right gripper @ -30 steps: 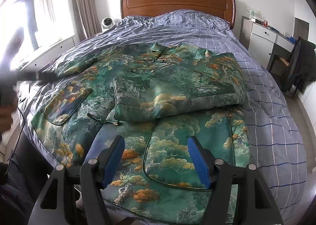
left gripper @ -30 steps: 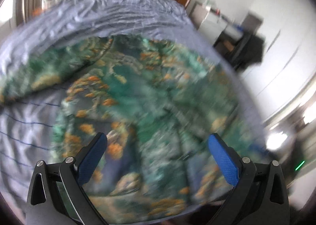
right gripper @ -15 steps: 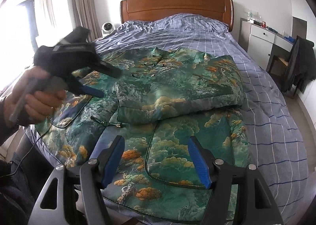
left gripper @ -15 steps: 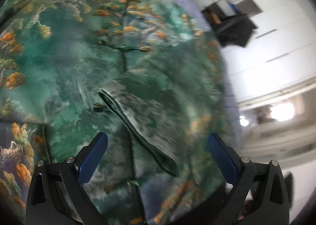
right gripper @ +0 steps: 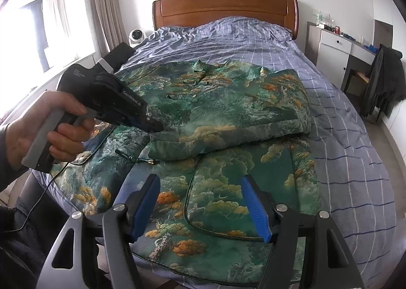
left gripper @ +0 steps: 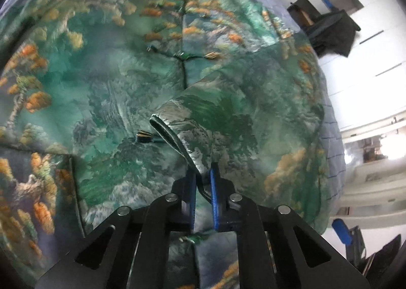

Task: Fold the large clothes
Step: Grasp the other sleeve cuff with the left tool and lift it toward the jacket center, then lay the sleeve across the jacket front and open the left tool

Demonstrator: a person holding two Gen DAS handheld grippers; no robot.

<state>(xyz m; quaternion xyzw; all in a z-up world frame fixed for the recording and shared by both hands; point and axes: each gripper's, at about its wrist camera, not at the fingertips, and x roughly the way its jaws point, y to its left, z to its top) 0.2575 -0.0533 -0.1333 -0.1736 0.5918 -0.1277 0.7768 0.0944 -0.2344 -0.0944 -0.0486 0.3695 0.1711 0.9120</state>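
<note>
The left tongs (left gripper: pixel 203 185) just snapped closed and now pinch the cuff edge of the green coat (right gripper: pixel 228 111) spread on the bed (right gripper: pixel 342 136), probably to drag that sleeve over. The right tongs (right gripper: pixel 200 207) hover spread above the coat's hem, holding nothing.

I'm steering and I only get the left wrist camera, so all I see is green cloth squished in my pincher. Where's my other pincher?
Observer: The right gripper hangs open over the near end of the coat, holding nothing.
Operator: What bit am I pinching?
Observer: The left gripper has just closed on the cuff of the sleeve, which lies folded across the coat's middle.
Operator: Is the coat on a table?
Observer: No, it is spread on a bed with a blue checked cover and a wooden headboard.
Operator: Anything beside the bed?
Observer: A small white fan sits by the headboard, on the window side.
</note>
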